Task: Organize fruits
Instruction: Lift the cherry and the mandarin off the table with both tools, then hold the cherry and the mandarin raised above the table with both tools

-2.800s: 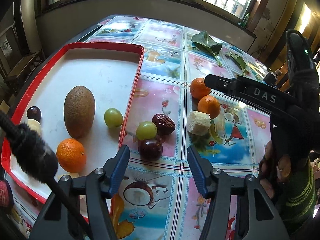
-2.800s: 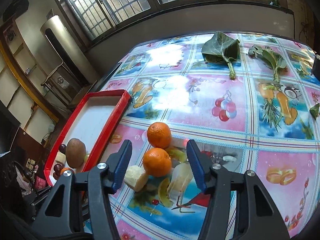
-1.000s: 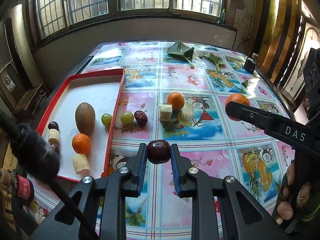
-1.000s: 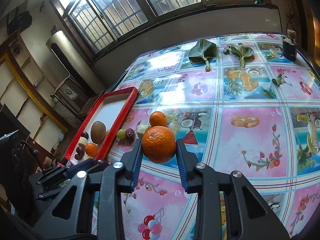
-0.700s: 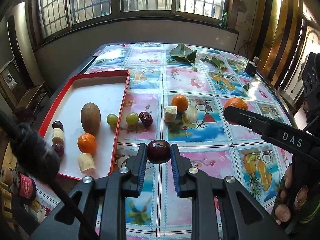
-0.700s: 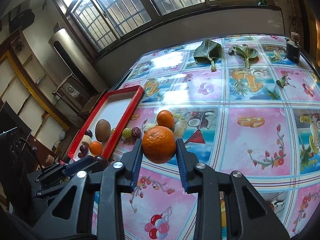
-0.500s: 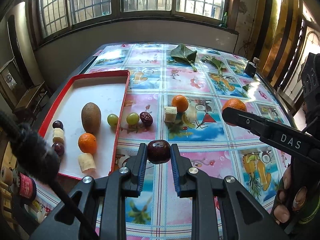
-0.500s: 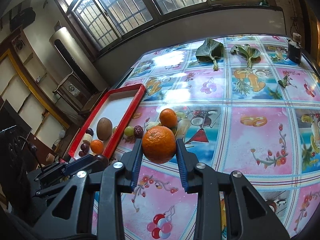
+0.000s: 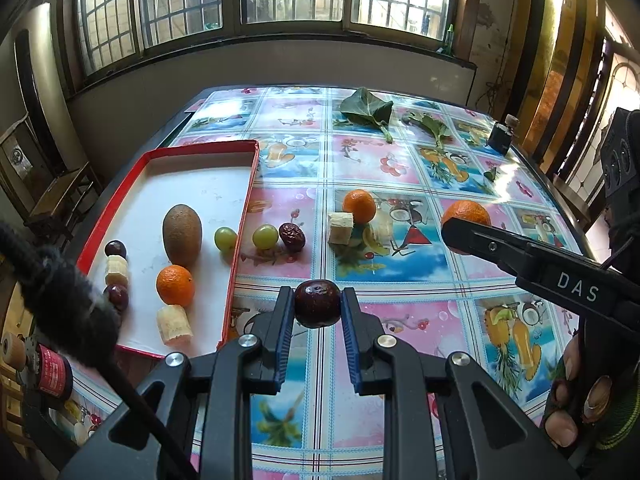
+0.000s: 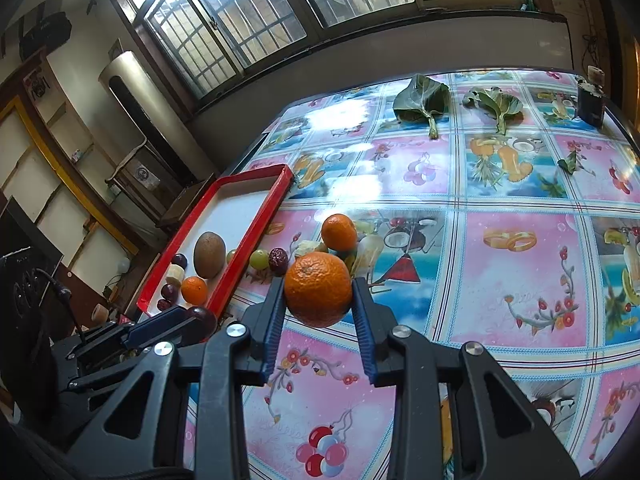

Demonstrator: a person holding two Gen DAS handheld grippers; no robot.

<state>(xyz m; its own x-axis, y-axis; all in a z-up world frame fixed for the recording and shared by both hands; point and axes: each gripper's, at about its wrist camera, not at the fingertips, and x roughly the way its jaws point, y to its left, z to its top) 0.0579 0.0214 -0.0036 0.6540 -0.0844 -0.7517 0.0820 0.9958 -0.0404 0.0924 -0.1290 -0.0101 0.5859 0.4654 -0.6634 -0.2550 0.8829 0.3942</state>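
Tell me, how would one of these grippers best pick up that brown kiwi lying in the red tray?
Probably across its narrow middle. The kiwi lies on its side, long axis pointing up the tray, so come from above with the fingers straddling its short width. The green grape and orange sit near it but leave room.

Fruit partly sorted: some in tray, some on table, two pieces held aloft.
Red tray holds a kiwi, an orange, a green grape, dark plums and banana pieces. On the table lie a grape, a date, a banana chunk and an orange. A dark plum and a large orange are each clamped between blue pads, clear of the table.
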